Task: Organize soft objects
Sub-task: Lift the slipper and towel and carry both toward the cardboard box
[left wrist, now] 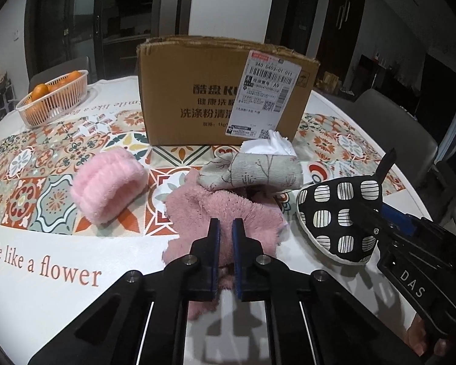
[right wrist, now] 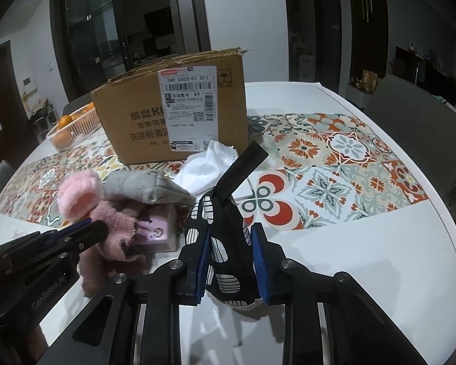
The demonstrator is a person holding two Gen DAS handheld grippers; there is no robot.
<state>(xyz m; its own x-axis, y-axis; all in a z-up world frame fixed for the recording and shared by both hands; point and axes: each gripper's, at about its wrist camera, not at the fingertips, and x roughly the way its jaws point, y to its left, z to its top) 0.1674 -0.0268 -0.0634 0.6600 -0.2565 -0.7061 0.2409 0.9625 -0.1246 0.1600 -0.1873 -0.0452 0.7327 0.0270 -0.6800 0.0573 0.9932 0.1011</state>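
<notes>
Left wrist: left tool (left wrist: 225,228) clamps pink fuzzy cloth (left wrist: 228,210); right tool (right wrist: 230,237), marked "DAS", clamps black patterned mitt (right wrist: 225,231).

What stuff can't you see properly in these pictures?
- Inside of the cardboard box: both views, its walls hide it.
- Purple thing: right wrist view, half buried by the fuzzy pink cloth.
- Small label print: too small.
- White cloth: left wrist view, grey pouch covers it.

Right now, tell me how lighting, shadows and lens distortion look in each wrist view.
Left wrist view: strong fisheye bending with black corners; the brown cardboard box is sharp, and the left gripper throws dark shadows on the white table. Right wrist view: same curvature, dim room behind, shadows under the right gripper, fluffy pink cloth slightly soft.
</notes>
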